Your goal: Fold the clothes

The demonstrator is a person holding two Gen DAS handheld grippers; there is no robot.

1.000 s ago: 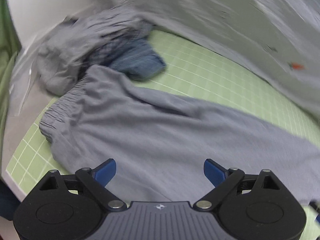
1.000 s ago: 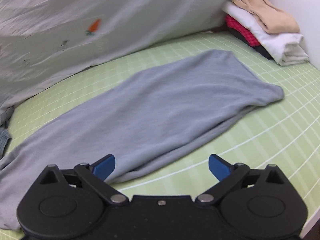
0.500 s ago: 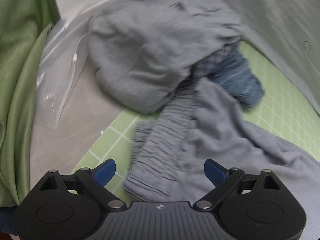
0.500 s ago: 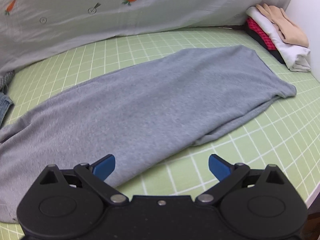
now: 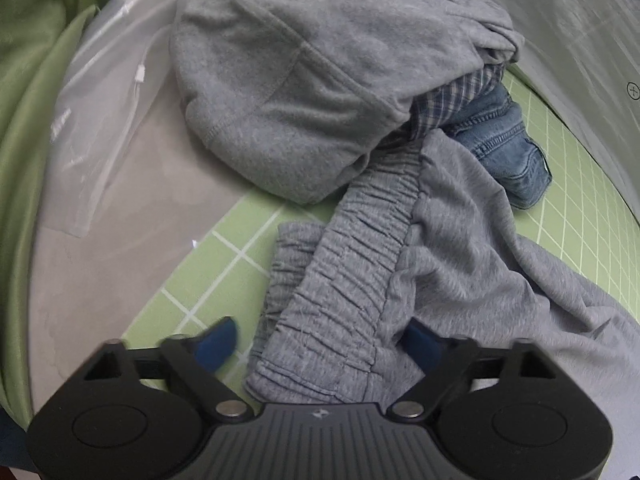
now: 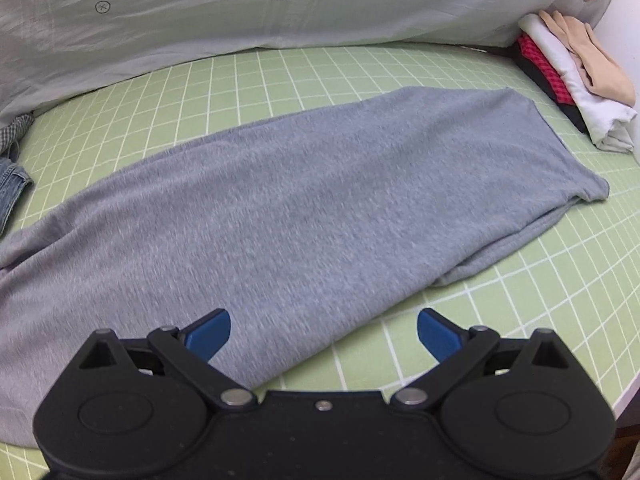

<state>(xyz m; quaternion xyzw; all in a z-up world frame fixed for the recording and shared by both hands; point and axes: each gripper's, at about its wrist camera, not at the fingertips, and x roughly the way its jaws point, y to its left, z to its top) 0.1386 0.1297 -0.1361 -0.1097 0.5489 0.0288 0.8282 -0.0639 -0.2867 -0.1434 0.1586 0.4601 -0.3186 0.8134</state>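
Observation:
Grey trousers lie along the green grid mat (image 6: 500, 280). Their gathered elastic waistband (image 5: 344, 280) fills the middle of the left wrist view. My left gripper (image 5: 320, 344) is open, its blue fingers on either side of the waistband's near end, not closed on it. The folded-over legs (image 6: 300, 208) stretch across the right wrist view, hem at the right. My right gripper (image 6: 323, 330) is open and empty, just above the near edge of the legs.
A heap of grey sweatshirt (image 5: 304, 80), checked cloth and blue jeans (image 5: 508, 148) lies behind the waistband. A clear plastic bag (image 5: 100, 148) lies left. A carrot-print sheet (image 6: 240, 12) runs along the back. Folded clothes (image 6: 568, 76) are stacked at the far right.
My left gripper has swung left and moved in over the waistband, which now lies between its fingers. My right gripper has drawn slightly closer to the trouser legs. Both stay open.

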